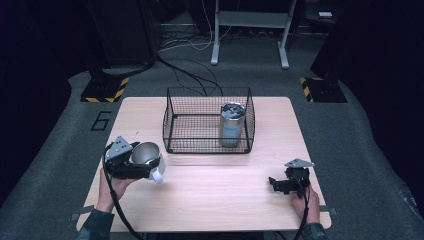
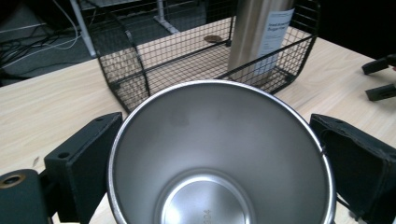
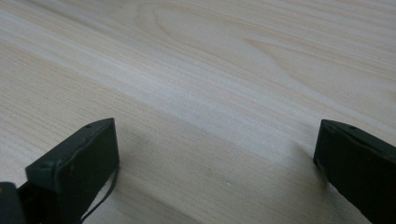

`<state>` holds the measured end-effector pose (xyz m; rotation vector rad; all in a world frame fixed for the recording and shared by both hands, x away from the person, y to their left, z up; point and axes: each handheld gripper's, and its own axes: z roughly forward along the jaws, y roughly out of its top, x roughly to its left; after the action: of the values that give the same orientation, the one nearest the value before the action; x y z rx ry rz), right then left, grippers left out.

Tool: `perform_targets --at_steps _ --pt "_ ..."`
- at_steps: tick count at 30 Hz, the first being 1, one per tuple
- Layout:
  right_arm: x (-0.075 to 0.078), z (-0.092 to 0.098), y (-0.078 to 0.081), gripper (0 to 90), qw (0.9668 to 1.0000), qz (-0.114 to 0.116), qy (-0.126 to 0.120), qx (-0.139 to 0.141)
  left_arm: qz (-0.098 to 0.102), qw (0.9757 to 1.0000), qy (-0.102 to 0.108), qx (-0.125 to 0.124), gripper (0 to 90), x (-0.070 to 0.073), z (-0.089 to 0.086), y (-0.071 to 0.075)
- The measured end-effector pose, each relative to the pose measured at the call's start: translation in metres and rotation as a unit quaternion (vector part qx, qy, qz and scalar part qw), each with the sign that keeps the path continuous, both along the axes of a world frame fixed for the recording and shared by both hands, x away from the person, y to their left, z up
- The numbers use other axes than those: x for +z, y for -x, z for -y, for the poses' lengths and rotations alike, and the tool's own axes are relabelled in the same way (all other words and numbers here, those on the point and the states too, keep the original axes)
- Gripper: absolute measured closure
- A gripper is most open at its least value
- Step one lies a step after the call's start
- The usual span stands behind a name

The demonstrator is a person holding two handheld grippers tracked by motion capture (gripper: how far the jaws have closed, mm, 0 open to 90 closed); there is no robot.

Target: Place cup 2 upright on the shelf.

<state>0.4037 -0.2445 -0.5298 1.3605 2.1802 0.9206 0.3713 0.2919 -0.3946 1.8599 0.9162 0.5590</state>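
Wooden table (image 1: 210,190): steel tumbler (image 1: 232,124) upright inside wire basket (image 1: 172,125).

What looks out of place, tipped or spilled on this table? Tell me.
Nothing stands out. The steel tumbler stands upright inside the wire basket, which sits square on the table. The left gripper holds a steel cup between its jaws, empty and undented. The right gripper is open over bare wood. No spills.

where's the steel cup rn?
High view: cup sits between the left gripper's jaws at the table's front left, just outside the basket's near-left corner.
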Motion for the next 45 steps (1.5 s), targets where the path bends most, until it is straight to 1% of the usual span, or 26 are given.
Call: perform_targets --at_steps 2,4,5,11,16,17,19,22,24,31,32,34,37,38,40,41,43,44,45 --pt "0.0 0.0 0.0 0.0 1.0 0.0 0.0 0.0 0.002 1.0 0.0 -0.005 6.4 0.001 0.004 -0.001" --pt "0.0 0.0 0.0 0.0 1.0 0.0 0.0 0.0 -0.001 0.9999 0.003 -0.012 6.4 0.002 0.007 -0.002" --pt "0.0 0.0 0.0 0.0 1.0 0.0 0.0 0.0 0.002 0.9999 0.005 -0.013 6.4 0.002 0.01 -0.003" --pt "0.0 0.0 0.0 0.0 1.0 0.0 0.0 0.001 0.005 0.9995 0.006 -0.03 6.4 0.006 0.02 -0.006" --pt "0.0 0.0 0.0 0.0 1.0 0.0 -0.001 0.001 0.0 0.9991 0.002 -0.042 6.4 0.008 0.028 -0.009" --pt "0.0 0.0 0.0 0.0 1.0 0.002 -0.001 0.001 0.001 0.9991 0.004 -0.042 6.3 0.008 0.03 -0.009" --pt "0.0 0.0 0.0 0.0 1.0 0.002 -0.001 0.001 0.001 0.9988 0.001 -0.05 6.3 0.01 0.033 -0.01" --pt "0.0 0.0 -0.001 0.0 1.0 0.003 0.0 0.003 0.009 0.9987 0.004 -0.05 6.3 0.013 0.036 -0.01" --pt "0.0 0.0 -0.001 0.0 1.0 0.003 0.0 0.003 0.01 0.9986 0.007 -0.052 6.3 0.014 0.037 -0.011" --pt "0.0 0.0 -0.001 0.0 1.0 0.003 0.0 0.003 0.011 0.998 0.001 -0.062 6.3 0.022 0.046 -0.015" --pt "0.0 0.0 -0.001 0.0 1.0 0.003 0.0 0.003 0.015 0.998 -0.001 -0.062 6.3 0.023 0.048 -0.016" --pt "0.0 0.0 -0.001 0.0 1.0 0.003 0.0 0.003 0.017 0.998 0.003 -0.062 6.4 0.024 0.05 -0.018" --pt "0.0 0.0 -0.001 0.0 1.0 0.003 0.0 0.003 0.016 0.9977 0.003 -0.066 6.3 0.027 0.054 -0.021" --pt "0.0 0.0 -0.001 0.0 1.0 0.003 0.0 0.003 0.018 0.9976 0.0 -0.066 6.3 0.029 0.055 -0.022" --pt "0.0 0.0 -0.001 0.0 1.0 0.003 0.0 0.003 0.018 0.9973 0.001 -0.071 6.3 0.032 0.057 -0.024" --pt "0.0 0.0 -0.001 0.0 1.0 0.003 0.0 0.003 0.021 0.9974 0.001 -0.069 6.3 0.032 0.058 -0.025" --pt "0.0 0.0 -0.001 0.0 1.0 0.003 0.0 0.003 0.018 0.9972 0.001 -0.073 6.3 0.035 0.06 -0.026" --pt "0.0 0.0 -0.001 0.0 1.0 0.003 0.0 0.003 0.023 0.9971 -0.001 -0.072 6.3 0.036 0.063 -0.027" --pt "0.0 0.0 -0.001 0.0 1.0 0.003 0.0 0.003 0.022 0.9969 -0.001 -0.075 6.3 0.036 0.064 -0.028"
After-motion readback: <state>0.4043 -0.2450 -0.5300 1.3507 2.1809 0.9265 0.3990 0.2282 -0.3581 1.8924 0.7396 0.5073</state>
